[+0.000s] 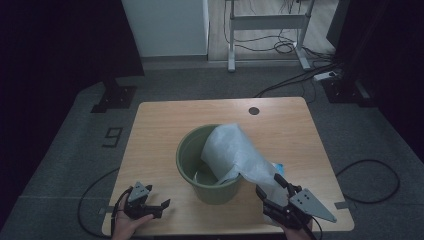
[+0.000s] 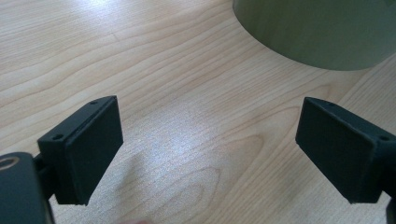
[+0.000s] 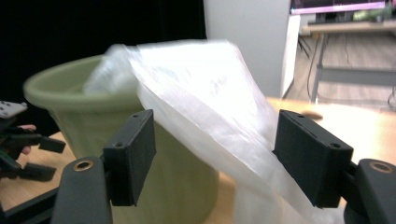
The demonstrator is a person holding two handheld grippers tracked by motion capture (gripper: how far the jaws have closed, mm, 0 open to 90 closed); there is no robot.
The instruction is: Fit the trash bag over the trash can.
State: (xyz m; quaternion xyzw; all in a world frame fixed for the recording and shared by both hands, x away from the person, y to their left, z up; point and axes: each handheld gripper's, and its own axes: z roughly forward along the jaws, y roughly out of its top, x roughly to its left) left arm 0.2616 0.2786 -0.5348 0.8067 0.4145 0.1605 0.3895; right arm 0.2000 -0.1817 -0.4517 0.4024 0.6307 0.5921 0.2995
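Wooden surface (image 1: 165, 125) bearing green bucket (image 1: 192, 150), white bag (image 1: 235, 152) draped over its rim; right claw (image 1: 272, 187) spread beside bag, left claw (image 1: 159, 206) spread, apart

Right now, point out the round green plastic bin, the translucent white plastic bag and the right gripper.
Round green plastic bin (image 1: 216, 191), high view, on its front outer wall.
Translucent white plastic bag (image 1: 235, 152), high view, on the sheet draped over the rim.
Right gripper (image 1: 270, 186), high view, midway between its open fingertips.
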